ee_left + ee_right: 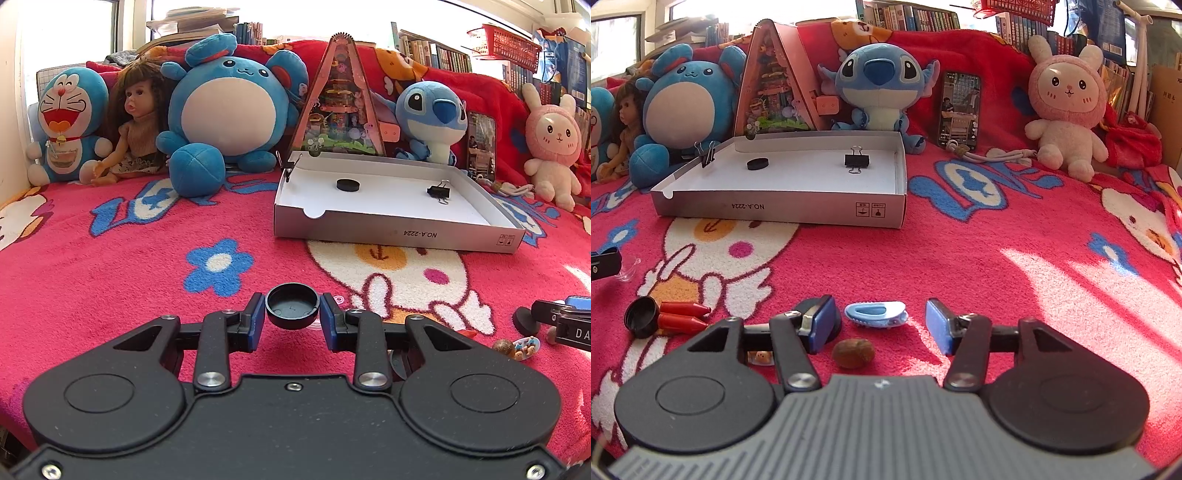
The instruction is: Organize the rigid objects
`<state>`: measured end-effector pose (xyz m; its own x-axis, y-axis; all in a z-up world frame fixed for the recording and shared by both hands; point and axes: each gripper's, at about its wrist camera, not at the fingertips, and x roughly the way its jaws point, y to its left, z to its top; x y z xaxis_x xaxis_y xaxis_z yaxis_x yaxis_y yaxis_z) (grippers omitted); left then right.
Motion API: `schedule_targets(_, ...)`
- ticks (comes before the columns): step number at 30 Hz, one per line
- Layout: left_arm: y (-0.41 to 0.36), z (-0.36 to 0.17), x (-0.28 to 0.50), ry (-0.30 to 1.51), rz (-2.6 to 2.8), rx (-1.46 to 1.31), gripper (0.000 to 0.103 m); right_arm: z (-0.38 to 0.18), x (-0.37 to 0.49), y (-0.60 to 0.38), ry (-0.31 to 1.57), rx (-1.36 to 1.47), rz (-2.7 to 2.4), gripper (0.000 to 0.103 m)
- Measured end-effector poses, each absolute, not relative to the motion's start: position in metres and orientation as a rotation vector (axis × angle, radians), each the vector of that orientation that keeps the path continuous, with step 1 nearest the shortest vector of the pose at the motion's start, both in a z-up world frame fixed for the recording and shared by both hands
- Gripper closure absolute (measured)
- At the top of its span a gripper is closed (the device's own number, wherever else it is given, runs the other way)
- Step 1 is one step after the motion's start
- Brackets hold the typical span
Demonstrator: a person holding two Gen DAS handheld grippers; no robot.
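Left gripper (292, 320) has a black cap (292, 305) pinched between its blue pads, hollow side up, both pads touching its rim, held low over the red blanket (129, 266). At about one o'clock from it sits the open white box (399, 232), and inside lie a black disc (348, 184) toward the back left and a black binder clip (438, 192) to its right; a second binder clip (290, 164) is clamped on the box's left wall. Over to the right gripper (878, 326): jaws wide apart, gripping nothing, with a blue hair clip (876, 313) lying on the blanket between the fingertips and a brown nut (854, 353) just below it at six o'clock. At nine o'clock, another black cap (642, 317) lies on its side, touching two red crayons (683, 316). Plush toys line the back at twelve o'clock.
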<state>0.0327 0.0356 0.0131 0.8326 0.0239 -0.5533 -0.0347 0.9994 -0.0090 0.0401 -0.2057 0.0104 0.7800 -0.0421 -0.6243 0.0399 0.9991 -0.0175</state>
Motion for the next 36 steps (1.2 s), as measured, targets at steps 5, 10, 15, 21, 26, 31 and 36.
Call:
schedule_targets(5, 0.037, 0.013, 0.033, 0.587, 0.033, -0.025, 0.072, 0.009, 0.041, -0.208, 0.657, 0.017, -0.076, 0.035)
schedule_targets(10, 0.038, 0.013, 0.034, 0.591, 0.035, -0.028, 0.072, 0.007, 0.041, -0.208, 0.656, -0.017, -0.088, 0.035)
schedule_targets(15, 0.039, 0.013, 0.035, 0.59, 0.033, -0.031, 0.072, 0.005, 0.04, -0.21, 0.662, -0.016, -0.085, 0.035)
schedule_targets(21, 0.036, 0.014, 0.036, 0.59, 0.028, -0.03, 0.072, 0.003, 0.037, -0.204, 0.656, -0.058, -0.058, 0.035)
schedule_targets(26, 0.033, 0.015, 0.036, 0.584, 0.023, -0.03, 0.072, 0.003, 0.041, -0.21, 0.662, -0.025, -0.054, 0.039)
schedule_targets(31, 0.031, 0.019, 0.038, 0.572, 0.014, -0.03, 0.072, 0.006, 0.04, -0.211, 0.664, -0.019, -0.035, 0.058)
schedule_targets(36, 0.026, 0.026, 0.044, 0.556, -0.01, -0.029, 0.072, 0.014, 0.039, -0.21, 0.64, -0.013, -0.031, 0.058)
